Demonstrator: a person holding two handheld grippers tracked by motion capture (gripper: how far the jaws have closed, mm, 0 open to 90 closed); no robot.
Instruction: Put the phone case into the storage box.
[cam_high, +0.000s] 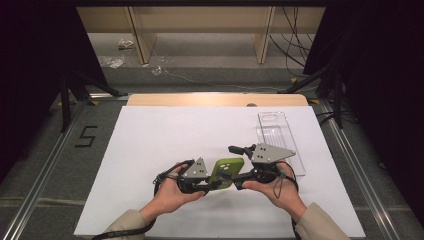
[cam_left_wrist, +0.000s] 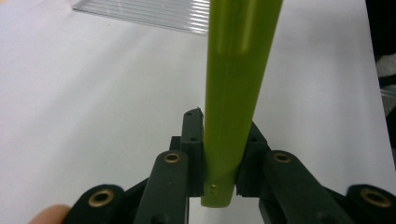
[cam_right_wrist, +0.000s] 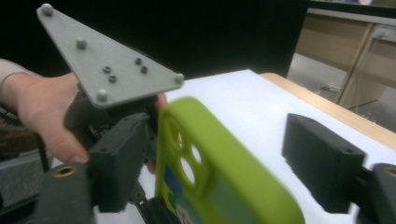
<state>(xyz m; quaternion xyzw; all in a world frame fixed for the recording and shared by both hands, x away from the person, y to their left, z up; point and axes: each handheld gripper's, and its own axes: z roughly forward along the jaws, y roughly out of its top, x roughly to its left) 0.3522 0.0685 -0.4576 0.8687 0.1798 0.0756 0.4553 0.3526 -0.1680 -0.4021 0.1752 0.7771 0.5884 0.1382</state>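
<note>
Scene: a person at a white table sheet holds a two-jaw gripper in each hand, with a green phone case between them, lifted above the sheet near its front edge.

Left gripper: jaws drawn narrow and clamped on the case's thin edge — the left gripper view looks straight along that edge, with a black pad pressed against each face near one end.

Right gripper: jaws stand wide, one on either side of the case; in the right gripper view the far pad is clearly apart from the green surface, and the near pad shows no sure contact.

Case: seen from its back, camera cut-outs facing the right gripper's camera; a strip of colour shows through the holes, though what lies inside cannot be told.

Clear tray: a transparent plastic tray lies on the sheet beyond the right hand, well apart from the case.

Risk, grip: the case likely hangs from one narrow bite at its end — a twist of the left hand could lever it out and drop it.

Risk, closing: if the right jaws shut off-centre or at a slant, the soft shell may bow or swing about the left pads.

Risk, crowding: the two grippers sit close together, so a hasty approach could knock one against the other.
</note>
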